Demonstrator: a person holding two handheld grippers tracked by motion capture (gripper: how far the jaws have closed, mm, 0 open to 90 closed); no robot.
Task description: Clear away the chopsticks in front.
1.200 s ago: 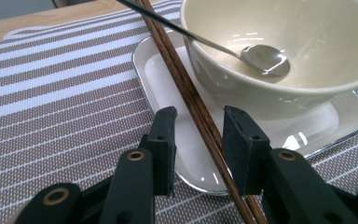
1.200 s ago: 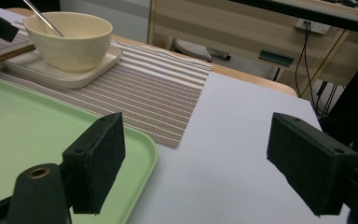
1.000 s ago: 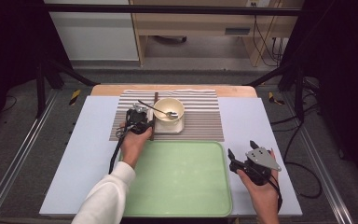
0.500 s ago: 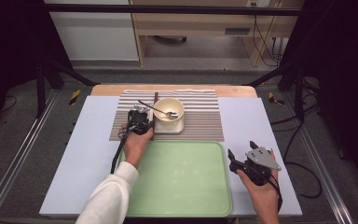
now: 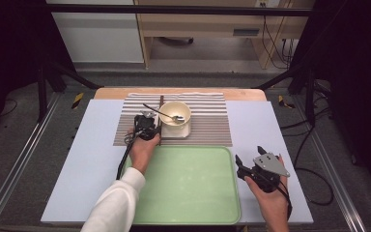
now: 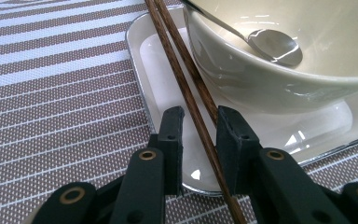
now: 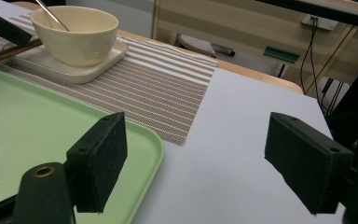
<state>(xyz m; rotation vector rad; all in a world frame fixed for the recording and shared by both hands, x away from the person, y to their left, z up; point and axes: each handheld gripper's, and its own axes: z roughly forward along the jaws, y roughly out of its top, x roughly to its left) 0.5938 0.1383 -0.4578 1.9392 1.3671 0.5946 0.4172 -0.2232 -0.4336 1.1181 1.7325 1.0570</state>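
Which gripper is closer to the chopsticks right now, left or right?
Left. The left gripper has its fingers on either side of the chopsticks, beside the bowl. The right gripper sits far off at the green tray's right edge, open.

Overhead view of a table with a striped mat (image 5: 207,130) at the far side. On the mat, a cream bowl (image 5: 175,114) holds a spoon (image 5: 164,114). The left gripper (image 5: 145,127) sits at dark chopsticks (image 5: 161,121) just left of the bowl. A green tray (image 5: 188,186) lies nearer. The right gripper (image 5: 258,169) rests beside the tray's right edge.
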